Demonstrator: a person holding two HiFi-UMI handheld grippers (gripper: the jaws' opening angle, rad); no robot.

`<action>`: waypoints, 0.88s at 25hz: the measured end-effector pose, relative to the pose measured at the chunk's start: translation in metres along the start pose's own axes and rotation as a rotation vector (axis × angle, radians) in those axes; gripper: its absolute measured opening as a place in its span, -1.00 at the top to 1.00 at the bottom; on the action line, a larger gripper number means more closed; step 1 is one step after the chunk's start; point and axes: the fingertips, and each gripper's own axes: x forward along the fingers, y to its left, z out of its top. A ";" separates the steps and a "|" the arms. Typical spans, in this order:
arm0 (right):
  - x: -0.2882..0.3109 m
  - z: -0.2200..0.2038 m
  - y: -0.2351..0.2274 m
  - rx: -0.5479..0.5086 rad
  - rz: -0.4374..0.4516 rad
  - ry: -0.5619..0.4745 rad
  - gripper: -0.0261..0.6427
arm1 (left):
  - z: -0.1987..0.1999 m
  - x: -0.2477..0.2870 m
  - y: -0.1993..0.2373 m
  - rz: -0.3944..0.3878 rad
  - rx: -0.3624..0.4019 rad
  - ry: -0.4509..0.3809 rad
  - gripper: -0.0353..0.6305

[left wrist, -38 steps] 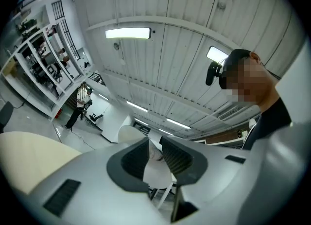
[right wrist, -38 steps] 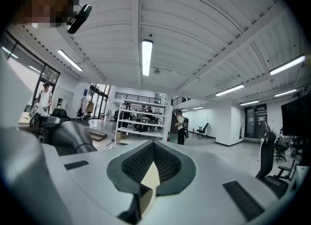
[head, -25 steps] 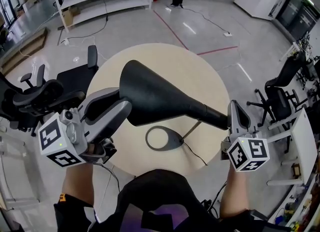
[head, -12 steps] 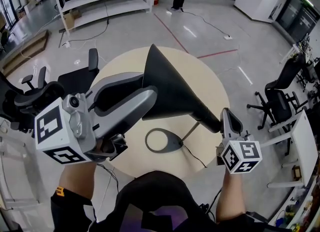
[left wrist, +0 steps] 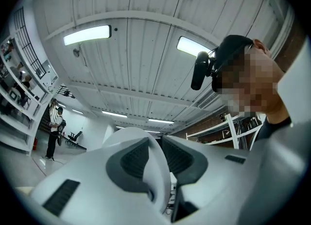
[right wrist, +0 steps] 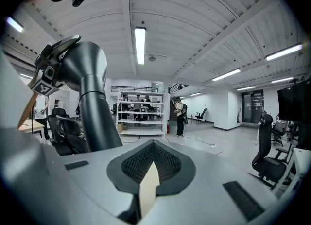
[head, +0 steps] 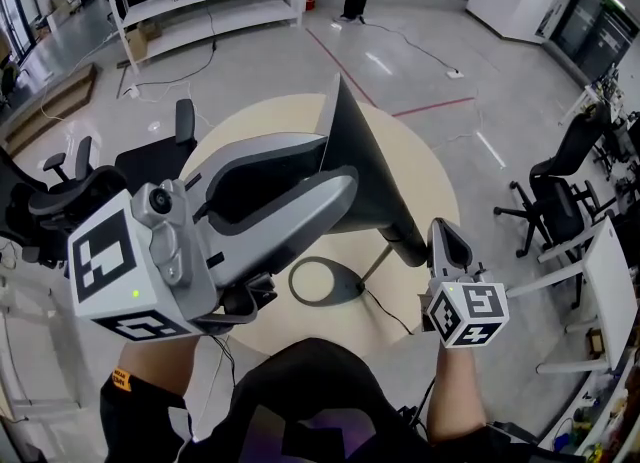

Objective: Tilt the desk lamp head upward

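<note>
**Tilting the lamp head, nearly done**

Our left gripper (head: pixel 335 176) is clamped on the thin rim of the lamp head (head: pixel 365 186), with the white edge pinched between its pads. Our right gripper (head: pixel 445 241) has its jaws together on nothing, just beside the lamp neck (right wrist: pixel 97 122). The head stands steep above the lamp base (head: pixel 325 279), which sits toward the near edge of the round table (head: pixel 425 151). We judge the tilt largely made; a last nudge and the release are left.
</note>
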 end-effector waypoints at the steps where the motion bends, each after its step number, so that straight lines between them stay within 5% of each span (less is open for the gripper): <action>1: 0.000 0.000 0.000 0.000 -0.001 0.001 0.89 | 0.000 0.003 -0.002 -0.004 0.005 0.001 0.50; 14: 0.002 -0.003 -0.004 0.001 -0.013 0.004 0.89 | 0.002 0.009 -0.005 -0.011 0.041 -0.022 0.50; 22: -0.013 -0.006 -0.015 0.038 -0.103 -0.003 0.89 | 0.014 -0.020 -0.004 -0.022 0.035 -0.089 0.50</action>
